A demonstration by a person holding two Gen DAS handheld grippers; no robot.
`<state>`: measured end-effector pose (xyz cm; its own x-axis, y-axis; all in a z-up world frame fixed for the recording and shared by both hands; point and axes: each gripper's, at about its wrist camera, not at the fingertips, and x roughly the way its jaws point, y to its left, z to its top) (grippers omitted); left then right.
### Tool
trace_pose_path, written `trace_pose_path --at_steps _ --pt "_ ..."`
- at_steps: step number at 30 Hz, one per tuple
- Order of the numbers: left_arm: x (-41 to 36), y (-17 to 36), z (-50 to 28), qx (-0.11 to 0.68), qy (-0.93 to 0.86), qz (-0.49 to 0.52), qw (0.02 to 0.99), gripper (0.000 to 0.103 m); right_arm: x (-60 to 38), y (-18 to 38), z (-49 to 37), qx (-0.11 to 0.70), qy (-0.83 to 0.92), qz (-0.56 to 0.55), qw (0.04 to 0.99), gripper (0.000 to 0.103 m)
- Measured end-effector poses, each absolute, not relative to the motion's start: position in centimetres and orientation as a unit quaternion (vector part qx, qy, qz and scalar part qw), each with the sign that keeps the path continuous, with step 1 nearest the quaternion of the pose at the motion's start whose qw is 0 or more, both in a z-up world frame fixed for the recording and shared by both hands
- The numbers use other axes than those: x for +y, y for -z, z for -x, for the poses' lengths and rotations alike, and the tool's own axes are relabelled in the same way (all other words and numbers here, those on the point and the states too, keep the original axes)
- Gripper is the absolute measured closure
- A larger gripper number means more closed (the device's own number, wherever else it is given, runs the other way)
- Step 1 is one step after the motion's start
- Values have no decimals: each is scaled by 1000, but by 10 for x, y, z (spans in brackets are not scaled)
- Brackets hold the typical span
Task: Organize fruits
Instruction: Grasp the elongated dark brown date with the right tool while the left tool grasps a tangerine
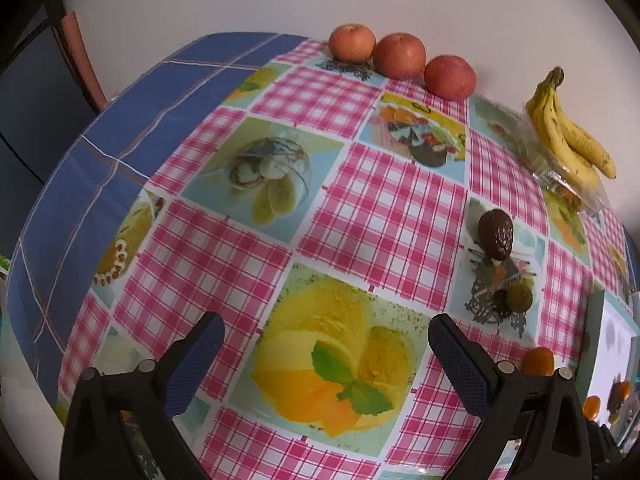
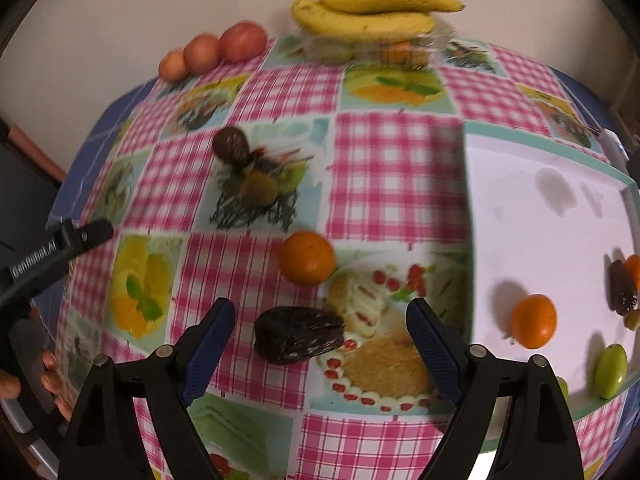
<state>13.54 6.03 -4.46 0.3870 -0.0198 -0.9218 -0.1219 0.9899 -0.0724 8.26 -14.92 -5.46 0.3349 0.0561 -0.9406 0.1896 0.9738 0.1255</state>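
Right gripper [image 2: 320, 322] jaws wide, holding nothing, straddling the dark wrinkled fruit [image 2: 298, 334] on the tablecloth [image 2: 396, 176] left of the white tray [image 2: 540, 220]. Best: descend centred, close gently. Left gripper [image 1: 326, 342] open, empty, idle.

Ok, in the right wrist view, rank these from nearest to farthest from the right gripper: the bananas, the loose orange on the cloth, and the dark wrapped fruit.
From the right gripper:
1. Dark wrapped fruit, lying between the open jaws.
2. Loose orange, just beyond it on the cloth.
3. Bananas, at the far edge by the wall.
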Motion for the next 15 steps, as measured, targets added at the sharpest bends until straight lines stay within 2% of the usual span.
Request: trace_pose_path --at_steps 15 --pt "53 58 -137 574 -23 59 816 0 -153 79 -81 602 47 -123 787 15"
